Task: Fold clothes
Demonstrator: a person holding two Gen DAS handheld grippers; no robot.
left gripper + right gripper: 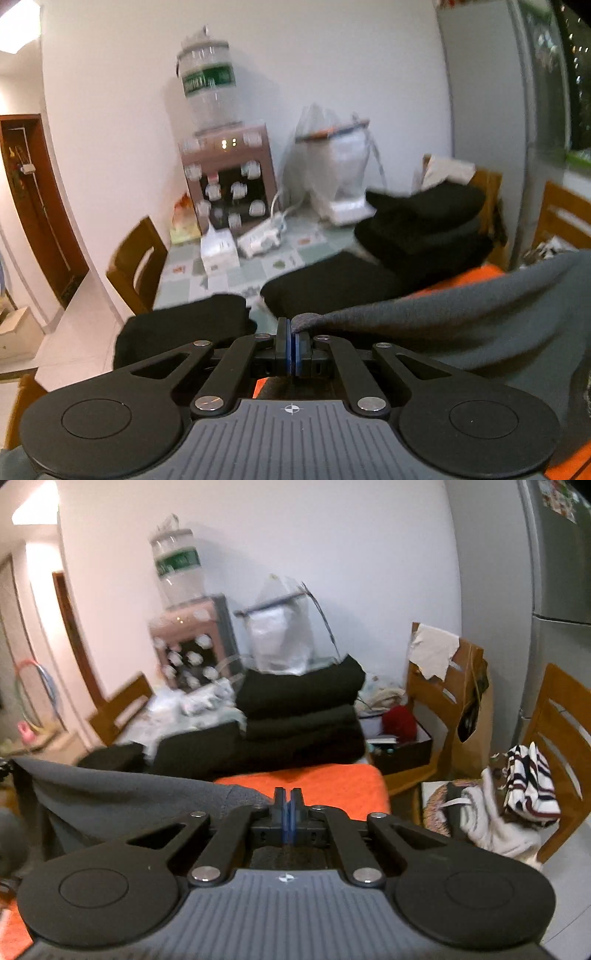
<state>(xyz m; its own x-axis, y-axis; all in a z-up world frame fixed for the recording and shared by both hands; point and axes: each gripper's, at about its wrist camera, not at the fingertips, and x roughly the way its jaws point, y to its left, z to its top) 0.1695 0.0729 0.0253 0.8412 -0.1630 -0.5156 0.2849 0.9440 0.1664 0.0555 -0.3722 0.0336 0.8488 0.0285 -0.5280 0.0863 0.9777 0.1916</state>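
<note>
Grey garment lifted over orange cloth.
Left gripper (294, 332) pinched a fold of the grey garment (461, 325); right gripper (287, 805) jaws were together, apparently on its edge. Folded black stack (299, 716) sat behind.

two grippers: the left gripper (294, 326) and the right gripper (287, 797). one grey garment (461, 332). three folded black clothes stacked (301, 716) at twelve o'clock, two more black pieces (325, 291) lying flat. one orange cloth (332, 784). one water dispenser (229, 173). three wooden chairs (447, 686).
</note>
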